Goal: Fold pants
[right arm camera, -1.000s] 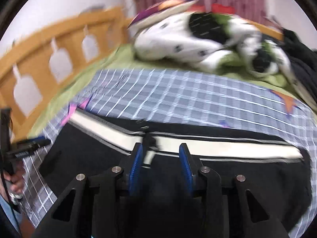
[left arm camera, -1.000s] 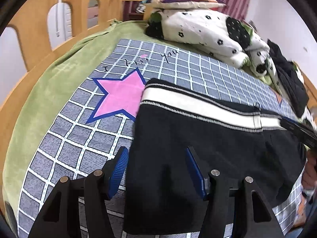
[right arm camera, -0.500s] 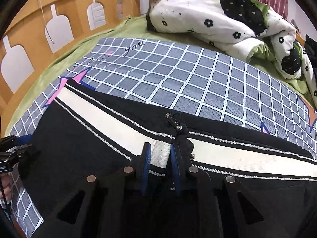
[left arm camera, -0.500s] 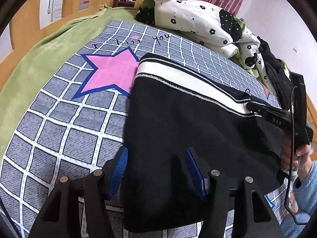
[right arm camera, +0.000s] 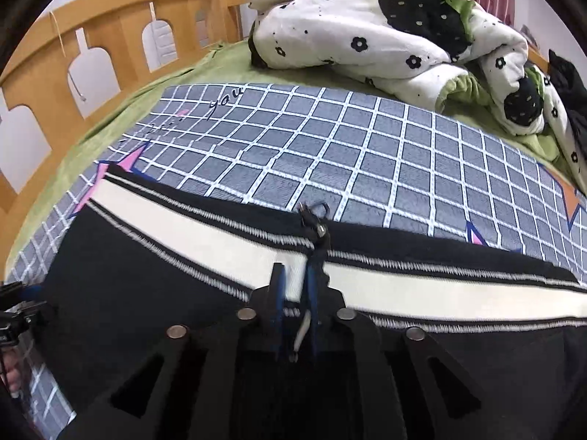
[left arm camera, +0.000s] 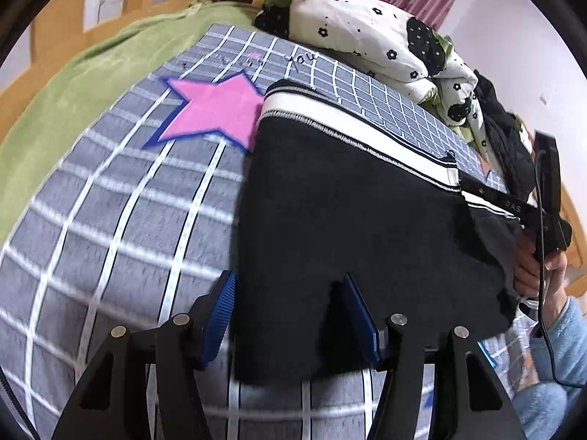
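My left gripper (left arm camera: pixel 290 315) points steeply down, its blue pads apart, one on either side of the dark cloth's edge, pressing nothing. My right gripper (right arm camera: pixel 293 286) tilts down likewise, jaws nearly together after closing and easing slightly, pinching the waistband. A hand (left arm camera: pixel 539 271) grips its handle.

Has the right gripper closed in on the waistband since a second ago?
Yes. The right gripper has come down onto the pants' white waistband beside the zipper, its jaws closing on it.
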Motion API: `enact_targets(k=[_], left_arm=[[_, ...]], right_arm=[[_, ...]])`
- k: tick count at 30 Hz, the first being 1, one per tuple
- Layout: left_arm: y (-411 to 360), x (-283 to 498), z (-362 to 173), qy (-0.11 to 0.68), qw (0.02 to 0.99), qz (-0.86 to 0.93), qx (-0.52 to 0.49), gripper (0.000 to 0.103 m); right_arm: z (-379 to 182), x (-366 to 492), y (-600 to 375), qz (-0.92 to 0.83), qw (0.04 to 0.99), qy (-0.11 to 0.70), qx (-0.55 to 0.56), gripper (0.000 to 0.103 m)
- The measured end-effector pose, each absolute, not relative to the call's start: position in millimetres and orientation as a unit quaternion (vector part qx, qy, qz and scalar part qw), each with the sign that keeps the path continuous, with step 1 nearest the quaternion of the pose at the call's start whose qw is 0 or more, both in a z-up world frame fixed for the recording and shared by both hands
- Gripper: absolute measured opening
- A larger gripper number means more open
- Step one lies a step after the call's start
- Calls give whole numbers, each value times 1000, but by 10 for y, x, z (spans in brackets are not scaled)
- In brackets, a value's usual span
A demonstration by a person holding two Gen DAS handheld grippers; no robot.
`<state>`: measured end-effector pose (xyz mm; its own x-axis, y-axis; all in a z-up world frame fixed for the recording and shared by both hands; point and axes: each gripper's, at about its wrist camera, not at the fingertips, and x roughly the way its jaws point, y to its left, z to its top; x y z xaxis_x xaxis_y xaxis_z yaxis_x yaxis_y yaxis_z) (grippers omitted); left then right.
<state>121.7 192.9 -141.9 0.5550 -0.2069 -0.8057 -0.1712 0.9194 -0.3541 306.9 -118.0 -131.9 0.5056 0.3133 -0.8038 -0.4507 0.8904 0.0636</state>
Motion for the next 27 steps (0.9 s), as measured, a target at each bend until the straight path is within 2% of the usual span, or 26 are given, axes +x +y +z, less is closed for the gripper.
enact_targets(k=[7, 8, 9, 10, 11, 12, 18, 22, 27], left_arm=[[2002, 1163, -1604, 446, 847, -3, -288, 55], [1984, 1197, -1605, 443, 849, 13, -289, 50], [1950, 1245, -1599, 450, 848, 38, -279, 38], [1929, 1275, -1589, 457, 846, 51, -269, 35], [1873, 1319, -1530, 466, 846, 59, -253, 24], [1826, 1334, -1439, 465, 849, 63, -243, 20], [1174, 1619, -549, 466, 876, 77, -98, 18], [392, 1817, 122, 447, 893, 39, -13, 18], [-695, 2011, 341, 437, 897, -1, 63, 18]], right_arm=[[-1023, 2666, -1826, 170, 874, 451, -64, 16], [-973, 2599, -1950, 160, 874, 455, -54, 16], [-933, 2563, -2048, 152, 874, 459, -45, 16], [-883, 2518, -2150, 144, 874, 464, -38, 16], [-821, 2460, -2248, 135, 874, 466, -33, 16], [-758, 2400, -2338, 129, 876, 464, -29, 16], [-530, 2194, -2771, 83, 892, 443, -32, 16], [-502, 2161, -3130, 72, 904, 422, -20, 16], [-566, 2007, -3643, 41, 928, 371, -21, 16]])
